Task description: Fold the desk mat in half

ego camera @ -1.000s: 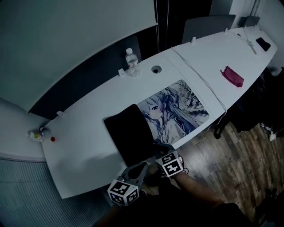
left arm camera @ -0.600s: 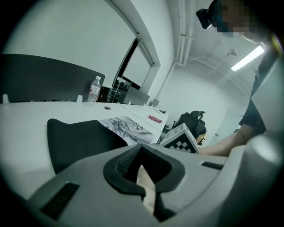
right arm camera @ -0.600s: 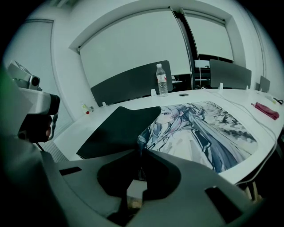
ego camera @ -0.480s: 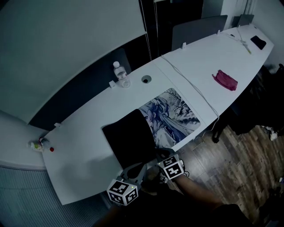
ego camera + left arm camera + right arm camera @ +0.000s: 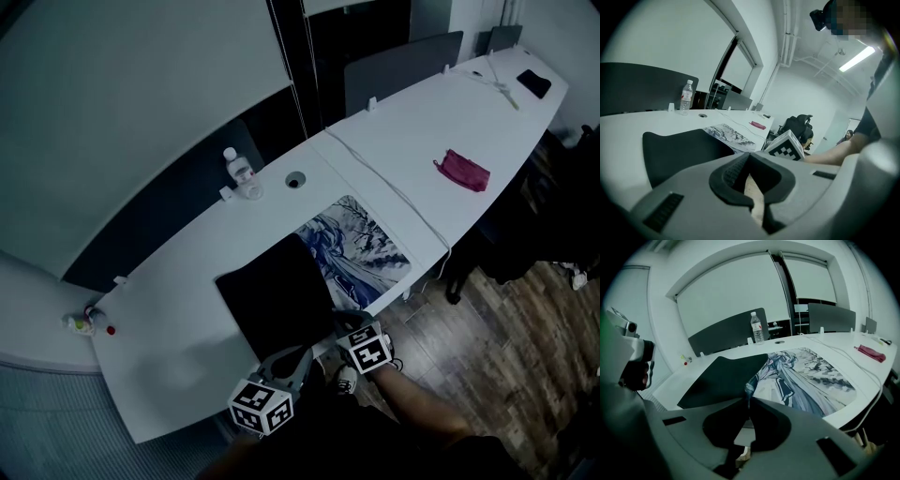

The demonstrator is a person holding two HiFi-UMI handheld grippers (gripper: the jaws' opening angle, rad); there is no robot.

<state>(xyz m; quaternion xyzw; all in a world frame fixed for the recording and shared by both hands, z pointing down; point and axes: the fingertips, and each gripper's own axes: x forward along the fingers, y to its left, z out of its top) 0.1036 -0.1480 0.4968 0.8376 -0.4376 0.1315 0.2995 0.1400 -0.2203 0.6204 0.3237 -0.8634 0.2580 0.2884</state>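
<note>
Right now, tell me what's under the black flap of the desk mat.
The desk mat's printed face shows beside the black flap; whatever lies beneath, on the white table, is hidden.

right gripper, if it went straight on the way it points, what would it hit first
The right gripper is shut on an edge of the desk mat; straight on, it would likely meet more of that mat first.

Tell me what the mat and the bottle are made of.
Mat: looks like soft rubber under printed cloth, though I can't be sure. It bends over smoothly, and the underside is matte black.
Bottle: probably clear plastic. It is see-through, with a white cap.
</note>
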